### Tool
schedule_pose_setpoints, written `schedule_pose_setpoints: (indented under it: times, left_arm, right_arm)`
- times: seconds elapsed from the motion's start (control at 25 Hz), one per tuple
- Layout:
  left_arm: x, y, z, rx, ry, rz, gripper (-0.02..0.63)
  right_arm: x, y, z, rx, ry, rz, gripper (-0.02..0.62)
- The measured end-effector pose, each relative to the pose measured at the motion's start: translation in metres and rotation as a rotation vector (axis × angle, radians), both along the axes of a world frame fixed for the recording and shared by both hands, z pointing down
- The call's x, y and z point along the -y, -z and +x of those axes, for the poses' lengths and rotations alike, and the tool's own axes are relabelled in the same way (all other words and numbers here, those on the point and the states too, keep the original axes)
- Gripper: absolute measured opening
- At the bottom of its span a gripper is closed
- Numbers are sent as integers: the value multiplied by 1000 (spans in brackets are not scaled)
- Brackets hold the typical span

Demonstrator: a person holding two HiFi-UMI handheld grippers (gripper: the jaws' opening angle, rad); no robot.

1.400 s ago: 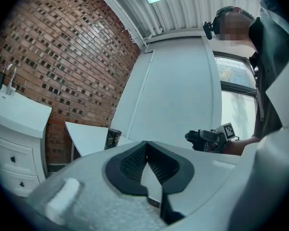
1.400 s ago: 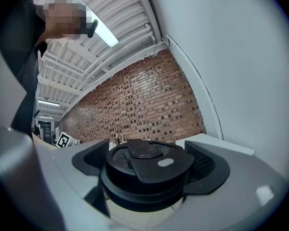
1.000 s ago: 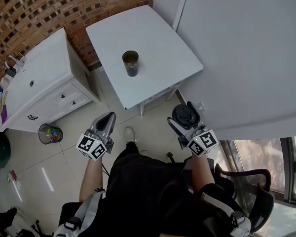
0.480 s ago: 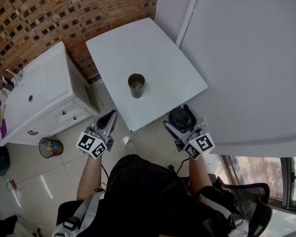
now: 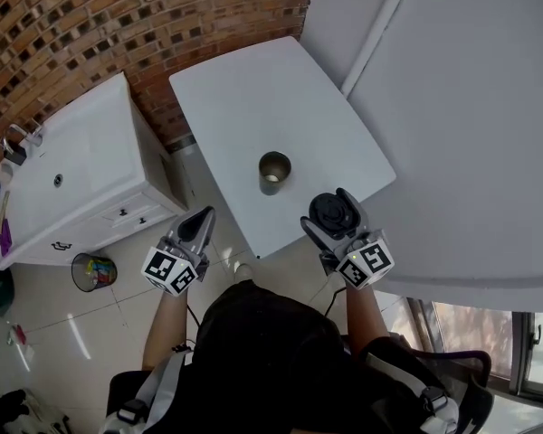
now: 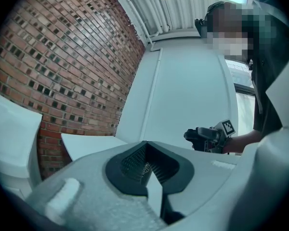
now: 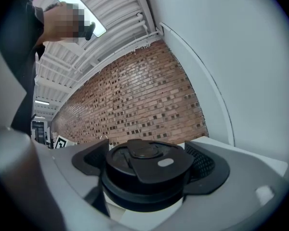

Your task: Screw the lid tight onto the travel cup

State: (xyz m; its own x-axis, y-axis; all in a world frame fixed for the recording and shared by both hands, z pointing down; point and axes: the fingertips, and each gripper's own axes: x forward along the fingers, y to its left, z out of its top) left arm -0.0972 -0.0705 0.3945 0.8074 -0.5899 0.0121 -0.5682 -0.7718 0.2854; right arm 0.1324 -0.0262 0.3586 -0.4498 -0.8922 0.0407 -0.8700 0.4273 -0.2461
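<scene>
An open metal travel cup (image 5: 273, 171) stands upright near the front edge of a white table (image 5: 244, 89). My right gripper (image 5: 330, 213) is shut on the round black lid (image 5: 329, 212), held flat just off the table's front right edge, right of the cup. In the right gripper view the lid (image 7: 147, 171) sits between the two black pads. My left gripper (image 5: 199, 224) is shut with nothing in it, below and left of the cup, off the table. In the left gripper view its pads (image 6: 143, 163) meet, and the right gripper (image 6: 209, 137) shows beyond.
A white cabinet (image 5: 77, 170) with drawers stands left of the table against a brick wall (image 5: 90, 25). A small bin (image 5: 91, 271) sits on the tiled floor. A white wall (image 5: 471, 107) runs along the table's right side. The person's legs fill the bottom.
Both grippers have moved forward toward the table. The cup and table now sit closer in the head view, and the lid has come level with the table's front edge.
</scene>
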Motion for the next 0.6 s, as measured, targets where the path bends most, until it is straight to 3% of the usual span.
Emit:
schedule_pose_setpoints:
  times: [0.32,0.6]
  left_arm:
    - [33,5,-48,-45,63,-11,2]
    - [26,-2,-54,-23,82,-35,2]
  right_arm:
    - [55,16,-58,-40,92,46,486]
    - [63,9,-67,-63,154,26,486]
